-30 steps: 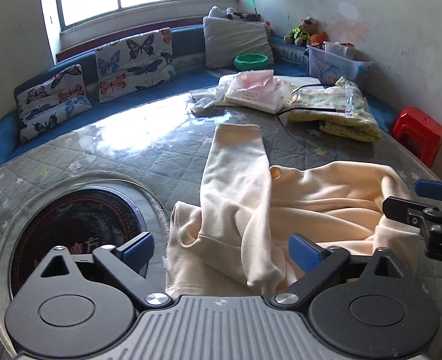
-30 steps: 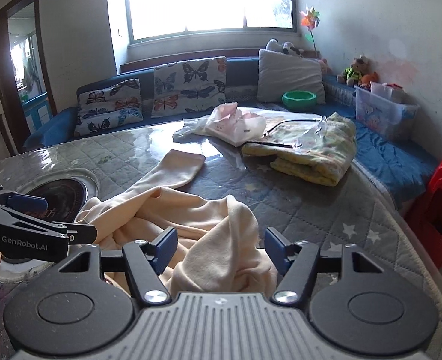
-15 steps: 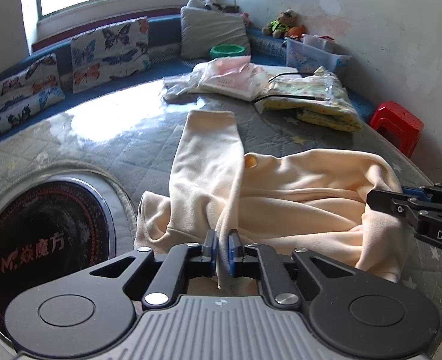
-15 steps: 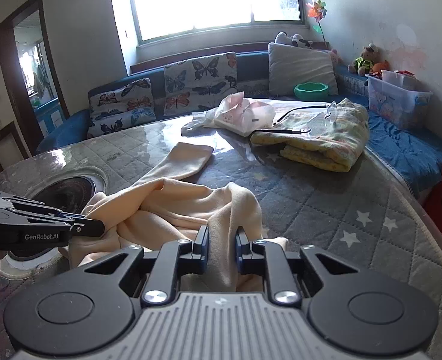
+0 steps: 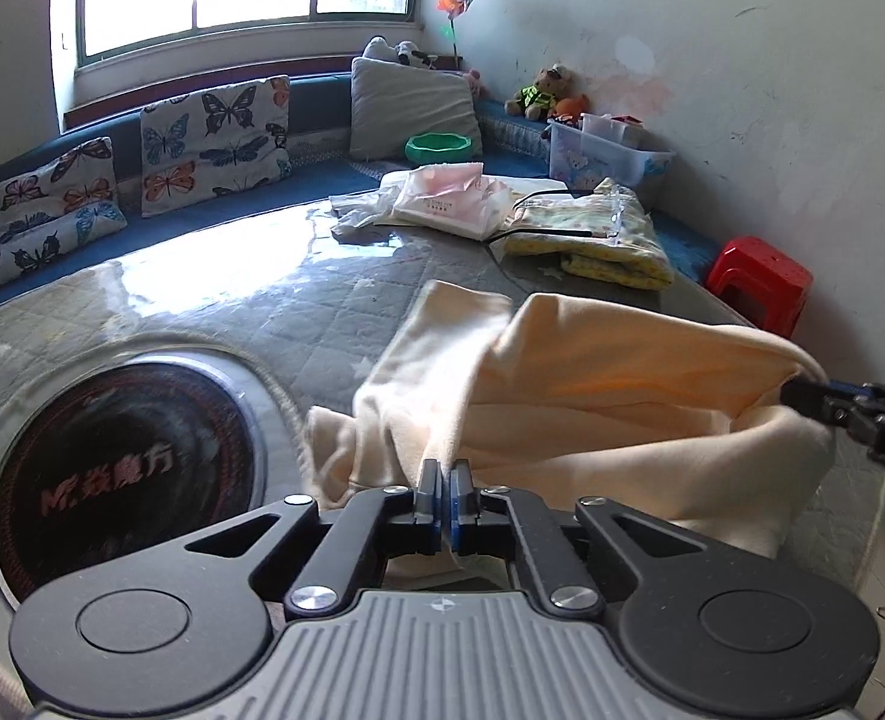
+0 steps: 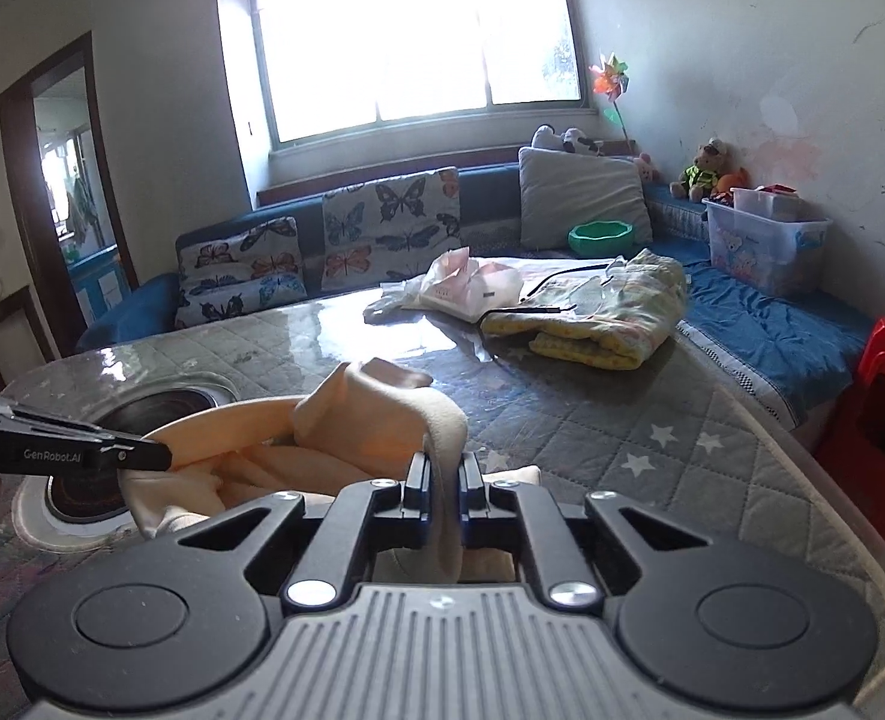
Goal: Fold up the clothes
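Note:
A cream long-sleeved garment (image 5: 592,396) hangs lifted above the grey quilted table (image 5: 322,300), stretched between my two grippers. My left gripper (image 5: 445,501) is shut on its near left edge. My right gripper (image 6: 442,495) is shut on its right edge; it also shows at the right of the left wrist view (image 5: 814,399). One sleeve (image 5: 442,324) trails back toward the table. In the right wrist view the garment (image 6: 346,426) bunches between the grippers, and the left gripper (image 6: 148,453) shows at the left.
A round black hob (image 5: 118,468) is set into the table at the left. A pink bag (image 5: 448,201) and a folded yellow cloth (image 5: 598,234) lie at the far side. A red stool (image 5: 760,288) stands at the right. A blue cushioned bench (image 6: 382,228) runs behind.
Both grippers were open a second ago, then shut on the garment's near edge. Now they have raised it off the table, so the body hangs in the air.

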Demonstrator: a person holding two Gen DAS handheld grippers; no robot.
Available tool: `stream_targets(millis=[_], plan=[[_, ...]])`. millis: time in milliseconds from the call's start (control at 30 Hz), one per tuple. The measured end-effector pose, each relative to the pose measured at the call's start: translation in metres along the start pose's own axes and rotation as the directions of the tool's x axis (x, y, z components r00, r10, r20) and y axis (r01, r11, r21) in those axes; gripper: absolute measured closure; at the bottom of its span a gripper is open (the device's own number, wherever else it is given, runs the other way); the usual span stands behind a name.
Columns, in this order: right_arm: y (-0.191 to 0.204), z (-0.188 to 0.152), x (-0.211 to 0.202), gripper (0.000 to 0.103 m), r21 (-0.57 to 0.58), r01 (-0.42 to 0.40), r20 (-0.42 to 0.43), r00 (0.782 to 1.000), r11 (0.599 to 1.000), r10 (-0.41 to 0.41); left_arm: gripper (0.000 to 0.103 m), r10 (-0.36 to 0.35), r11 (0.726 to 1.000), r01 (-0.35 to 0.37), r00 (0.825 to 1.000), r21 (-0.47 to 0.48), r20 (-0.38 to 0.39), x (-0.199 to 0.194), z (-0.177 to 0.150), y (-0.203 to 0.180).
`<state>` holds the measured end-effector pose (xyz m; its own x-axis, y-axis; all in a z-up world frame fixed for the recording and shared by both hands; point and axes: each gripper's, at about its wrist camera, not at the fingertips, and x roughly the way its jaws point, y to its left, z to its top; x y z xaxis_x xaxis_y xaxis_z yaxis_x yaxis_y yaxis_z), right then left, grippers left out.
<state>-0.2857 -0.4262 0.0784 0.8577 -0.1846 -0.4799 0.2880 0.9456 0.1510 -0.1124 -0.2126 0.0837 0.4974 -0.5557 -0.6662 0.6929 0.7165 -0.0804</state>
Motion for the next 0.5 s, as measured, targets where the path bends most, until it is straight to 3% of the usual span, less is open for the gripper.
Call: stream_targets(millis=[133,267,433,500], plan=[[0.001,-0.013,-0.024,0.096,0.001,-0.010,-0.018,1.000,1.000,0.010,0.100,-0.018,1.000,0.018,1.000,0.006,0.011,-0.029,-0.020,0.006],[0.004,-0.038,-0.037,0.093,-0.021,-0.003,-0.109,0.994,1.000,0.001,0.100,-0.034,0.999,0.035,0.999,0.007,-0.029,-0.043,-0.044,0.012],[0.015,-0.046,-0.053,0.077,-0.099,0.021,-0.106,0.994,0.995,-0.032,0.100,-0.051,0.998,0.053,0.996,0.020,-0.068,-0.044,-0.060,0.010],[0.022,-0.040,-0.054,0.060,-0.117,0.009,-0.086,0.996,0.993,-0.019,0.097,-0.049,0.998,0.050,0.996,0.024,-0.069,-0.042,-0.061,0.008]])
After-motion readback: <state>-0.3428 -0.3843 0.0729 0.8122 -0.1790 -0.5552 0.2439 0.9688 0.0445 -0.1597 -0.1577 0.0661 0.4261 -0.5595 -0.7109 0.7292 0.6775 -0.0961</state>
